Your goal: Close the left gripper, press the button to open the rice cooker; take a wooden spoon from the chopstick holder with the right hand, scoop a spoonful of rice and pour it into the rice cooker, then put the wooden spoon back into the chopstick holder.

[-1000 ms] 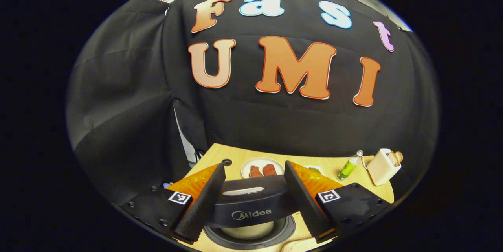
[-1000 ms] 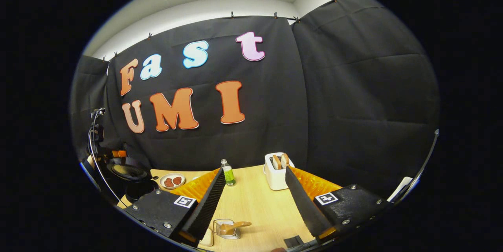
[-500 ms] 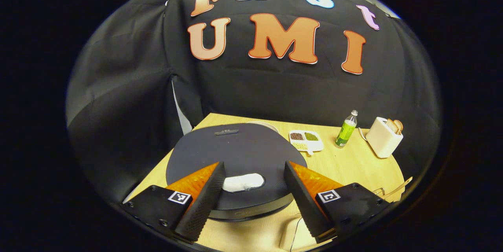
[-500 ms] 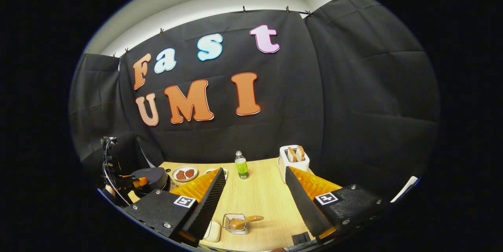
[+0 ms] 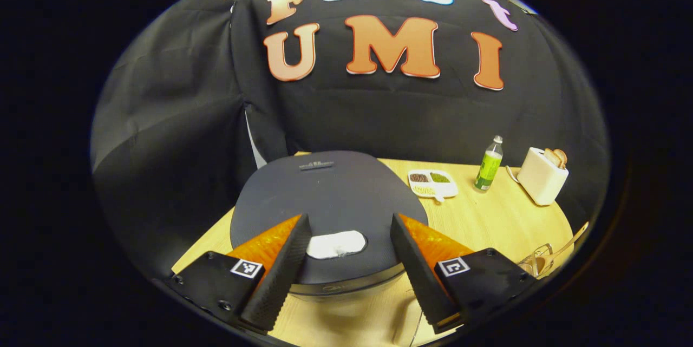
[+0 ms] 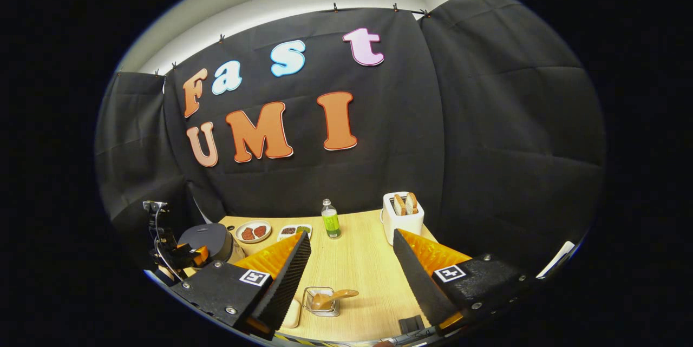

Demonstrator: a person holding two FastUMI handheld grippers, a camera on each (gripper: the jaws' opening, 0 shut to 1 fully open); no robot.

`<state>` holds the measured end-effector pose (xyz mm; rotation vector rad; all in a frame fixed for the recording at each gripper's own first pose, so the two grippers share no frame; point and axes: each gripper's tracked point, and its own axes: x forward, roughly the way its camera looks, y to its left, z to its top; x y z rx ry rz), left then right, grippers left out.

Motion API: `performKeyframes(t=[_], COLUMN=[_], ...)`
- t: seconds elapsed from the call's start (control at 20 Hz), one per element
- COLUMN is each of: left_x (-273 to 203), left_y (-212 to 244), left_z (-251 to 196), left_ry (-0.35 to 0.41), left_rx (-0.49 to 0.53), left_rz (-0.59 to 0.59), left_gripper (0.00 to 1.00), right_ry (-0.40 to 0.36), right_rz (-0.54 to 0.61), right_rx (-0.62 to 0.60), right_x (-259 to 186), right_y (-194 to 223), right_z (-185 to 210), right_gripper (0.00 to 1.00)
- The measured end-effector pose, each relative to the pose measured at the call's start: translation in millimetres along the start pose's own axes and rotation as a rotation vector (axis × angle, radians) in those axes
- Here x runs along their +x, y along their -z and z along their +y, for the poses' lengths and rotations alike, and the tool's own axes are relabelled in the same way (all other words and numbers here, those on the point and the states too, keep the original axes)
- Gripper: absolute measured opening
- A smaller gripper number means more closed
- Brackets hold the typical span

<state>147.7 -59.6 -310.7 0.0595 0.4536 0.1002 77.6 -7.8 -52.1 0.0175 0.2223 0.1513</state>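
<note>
The dark rice cooker (image 5: 325, 195) sits close in front with its lid down and a white button (image 5: 335, 244) on the near edge of the lid. My left gripper (image 5: 349, 222) hovers open just above that button, one finger on each side, touching nothing. In the right gripper view the cooker (image 6: 208, 239) stands far left with the left gripper (image 6: 181, 255) over it. My right gripper (image 6: 352, 239) is open and empty above the table. Below it the wire chopstick holder (image 6: 320, 302) holds the wooden spoon (image 6: 338, 296), which leans to the right.
On the wooden table (image 6: 357, 271) stand a plate of red pieces (image 6: 254, 231), a sectioned dish of grains (image 6: 295, 230), a green bottle (image 6: 329, 220) and a white toaster (image 6: 401, 217) with bread. A pale small dish (image 6: 291, 314) lies beside the holder.
The cooker lid, raised a second ago, has come down shut. The left gripper has risen and drawn back above it. The right gripper view has shifted slightly; the spoon stays in the holder.
</note>
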Motion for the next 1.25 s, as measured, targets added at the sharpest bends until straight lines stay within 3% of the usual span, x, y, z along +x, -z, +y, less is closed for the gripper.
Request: performKeyframes(t=[0.3, 0.65, 0.75, 0.85, 1.25], left_x=[-18, -115, -154, -190, -253], left_y=[-14, -139, -184, -216, -263], left_z=[0, 38, 61, 76, 100], left_ry=[0.026, 0.048, 0.039, 0.013, -0.030], left_rx=[0.011, -0.010, 0.003, 0.017, -0.007], left_rz=[0.032, -0.168, -0.240, -0.305, -0.425], left_gripper=[0.94, 0.99, 0.94, 0.98, 0.98], right_ry=[0.002, -0.008, -0.009, -0.008, -0.022], right_rz=[-0.015, -0.053, -0.066, -0.080, -0.120], right_rx=[-0.012, 0.005, 0.007, 0.003, -0.031], right_x=[-2, -3, -3, -2, 1], right_y=[-3, -16, -22, -27, -38], right_z=[-2, 8, 11, 14, 35], right_gripper=[0.95, 0.95, 0.95, 0.95, 0.95])
